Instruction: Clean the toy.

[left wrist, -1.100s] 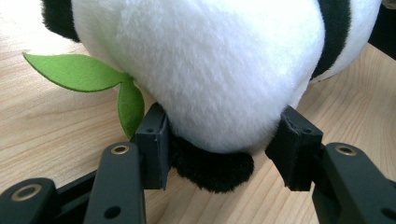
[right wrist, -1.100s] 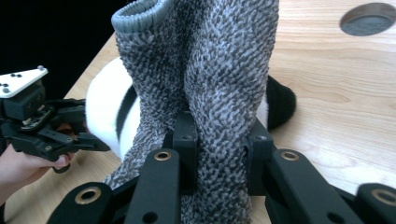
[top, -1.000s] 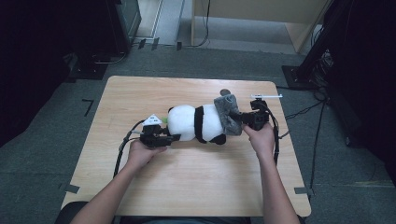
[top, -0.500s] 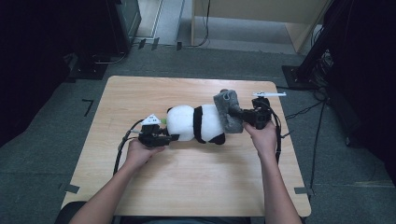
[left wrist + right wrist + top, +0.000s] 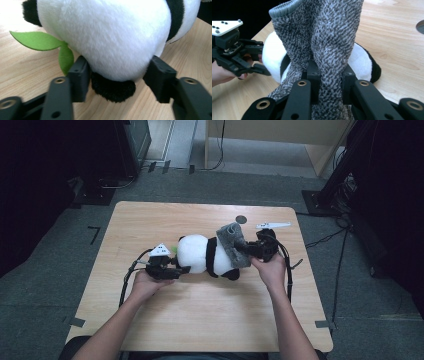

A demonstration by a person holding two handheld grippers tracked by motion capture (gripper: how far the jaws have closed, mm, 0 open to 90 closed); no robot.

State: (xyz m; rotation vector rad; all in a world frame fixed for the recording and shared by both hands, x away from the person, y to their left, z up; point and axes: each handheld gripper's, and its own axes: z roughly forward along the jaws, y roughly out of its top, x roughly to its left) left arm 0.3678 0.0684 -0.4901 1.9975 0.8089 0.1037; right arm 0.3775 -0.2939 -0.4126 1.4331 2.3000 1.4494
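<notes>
From the high view, the panda plush toy [image 5: 207, 255] lay on its side in the middle of the bench [image 5: 150, 220], my left claw [image 5: 181, 270] at one end and my right claw [image 5: 244, 249] at the other, where the grey knitted sock [image 5: 231, 240] sat pulled partly over it. Against the earlier frames, the sock stood a little farther along the toy and my right hand had shifted slightly.

In the left claw view, my jaws flanked the plush's white body [image 5: 110, 37], just above a black paw [image 5: 113, 88], beside a green felt leaf [image 5: 37, 41]. They had just been opening with the toy between them, and I could not tell whether the pads still pressed.

In the right claw view, my right claw [image 5: 330, 82] was clenched on the sock's fabric [image 5: 324, 37]. I judged both things light, soft and yielding; the sock stretches, so its cuff is the best hold.
</notes>
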